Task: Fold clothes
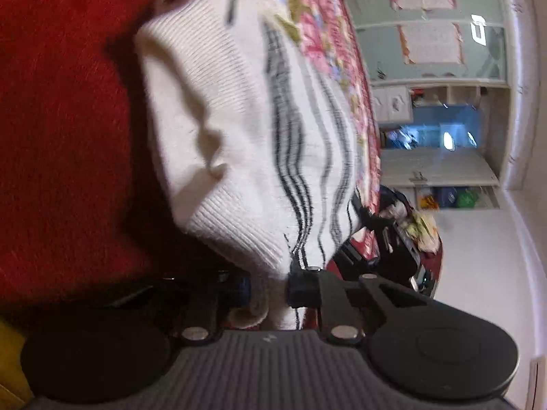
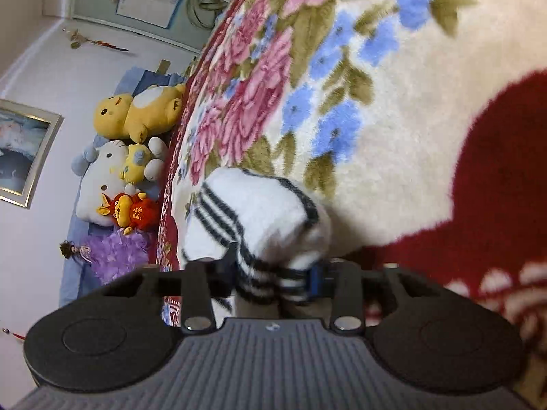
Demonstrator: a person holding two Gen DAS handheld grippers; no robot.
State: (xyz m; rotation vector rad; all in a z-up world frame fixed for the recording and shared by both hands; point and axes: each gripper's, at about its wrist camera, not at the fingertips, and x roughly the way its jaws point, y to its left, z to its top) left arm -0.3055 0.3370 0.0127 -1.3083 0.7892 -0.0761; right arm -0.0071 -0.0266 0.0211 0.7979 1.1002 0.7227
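A white knit garment with dark stripes [image 1: 246, 143] hangs lifted over a floral blanket [image 1: 328, 44]. My left gripper [image 1: 270, 290] is shut on its ribbed lower edge, the cloth bunched between the black fingers. In the right wrist view another part of the same striped garment [image 2: 259, 215] rises in a rounded fold, and my right gripper [image 2: 270, 280] is shut on its striped hem. The blanket [image 2: 393, 95] below is cream with pink and blue flowers and red patches. The far end of the garment is hidden behind its own folds.
Several plush toys [image 2: 136, 143] lie on a blue surface beyond the blanket's edge, near a framed picture [image 2: 24, 150]. A glass cabinet [image 1: 430, 27] and cluttered shelves [image 1: 441, 136] stand past the blanket on the other side. A second black device [image 1: 386, 239] lies by the blanket's edge.
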